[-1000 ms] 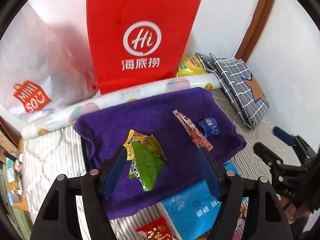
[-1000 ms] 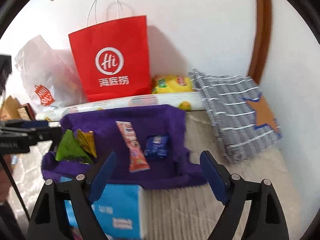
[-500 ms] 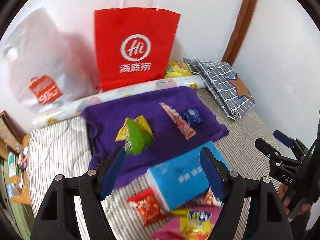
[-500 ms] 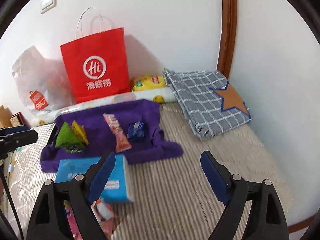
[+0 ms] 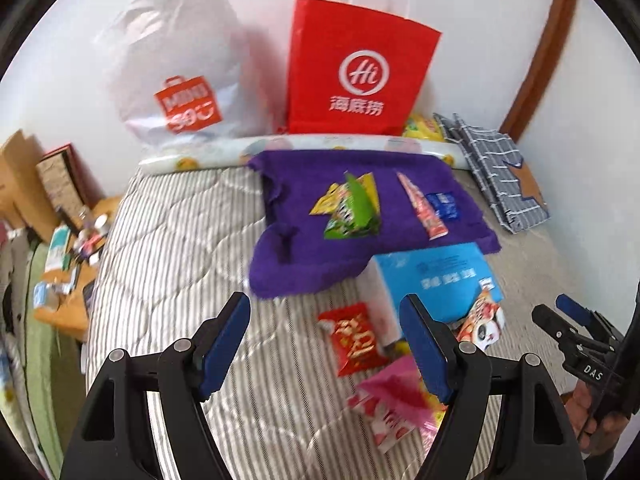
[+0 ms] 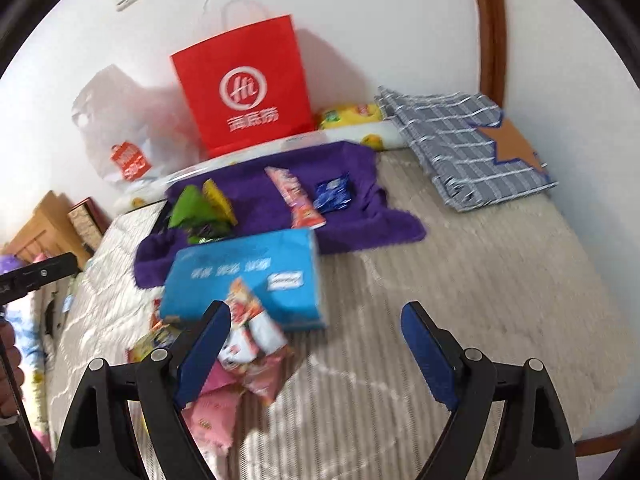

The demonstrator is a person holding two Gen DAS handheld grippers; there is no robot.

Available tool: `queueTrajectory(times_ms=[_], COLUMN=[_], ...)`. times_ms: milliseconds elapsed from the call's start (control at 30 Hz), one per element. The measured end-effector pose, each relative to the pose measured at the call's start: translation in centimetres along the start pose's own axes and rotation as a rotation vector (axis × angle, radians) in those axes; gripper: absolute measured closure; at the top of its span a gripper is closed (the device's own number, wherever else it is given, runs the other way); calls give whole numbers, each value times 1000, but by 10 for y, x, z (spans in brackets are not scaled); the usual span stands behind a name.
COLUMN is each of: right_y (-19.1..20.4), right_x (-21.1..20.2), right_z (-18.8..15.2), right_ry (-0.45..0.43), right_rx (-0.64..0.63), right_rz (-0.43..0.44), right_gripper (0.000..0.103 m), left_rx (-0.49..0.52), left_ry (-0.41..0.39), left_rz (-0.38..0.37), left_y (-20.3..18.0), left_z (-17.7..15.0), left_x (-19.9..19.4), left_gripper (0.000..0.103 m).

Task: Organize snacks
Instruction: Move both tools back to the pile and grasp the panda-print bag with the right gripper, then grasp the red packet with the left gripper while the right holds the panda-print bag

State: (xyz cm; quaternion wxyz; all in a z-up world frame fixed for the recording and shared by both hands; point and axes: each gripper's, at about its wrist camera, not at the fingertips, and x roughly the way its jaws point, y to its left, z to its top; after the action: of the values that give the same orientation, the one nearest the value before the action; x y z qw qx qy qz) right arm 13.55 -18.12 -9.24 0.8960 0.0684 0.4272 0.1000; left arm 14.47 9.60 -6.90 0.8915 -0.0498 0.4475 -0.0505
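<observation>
Blue-padded left gripper [image 5: 324, 344] and right gripper [image 6: 316, 354] stand spread and empty, both drawn back from the purple towel [image 5: 304, 256]. Unsorted: red foil packet [image 5: 354, 338], pink pouch [image 5: 390, 404], beside the blue tissue pack [image 5: 440, 280]. Farther off, four snacks lie sorted on the towel; judged partway done.
</observation>
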Motion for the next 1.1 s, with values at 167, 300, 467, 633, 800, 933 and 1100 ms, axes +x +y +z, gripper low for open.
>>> queueTrajectory(times_ms=[167,300,467,633,800,933,1100], right_y=[19,23,22,27,30,35,36], right_x=[14,34,60,77,82,72,55], right_z=[-9,-14,-17,-21,-22,-20,-19], right_ry=[37,98,179,223,233,200,146], right_rx=[-45,-30,8,19,29,-9,-37], right_rz=[53,94,138,142,158,136,122], right_gripper=[21,21,21,21,26,45,55], left_rx=[-8,-9,2,9,-6,-29,-44], left_ry=[17,39,42,67,89,88,85], left_rz=[-3,-24,-19,-35,-63,-78,-91], left_y=[2,4,8,9,14,19,23], left_z=[-15,-25,-37,-43,-46,-47,-49], left_x=[-1,-2,1,12,20,20,20], left_gripper=[26,26,26,26,26,26,26])
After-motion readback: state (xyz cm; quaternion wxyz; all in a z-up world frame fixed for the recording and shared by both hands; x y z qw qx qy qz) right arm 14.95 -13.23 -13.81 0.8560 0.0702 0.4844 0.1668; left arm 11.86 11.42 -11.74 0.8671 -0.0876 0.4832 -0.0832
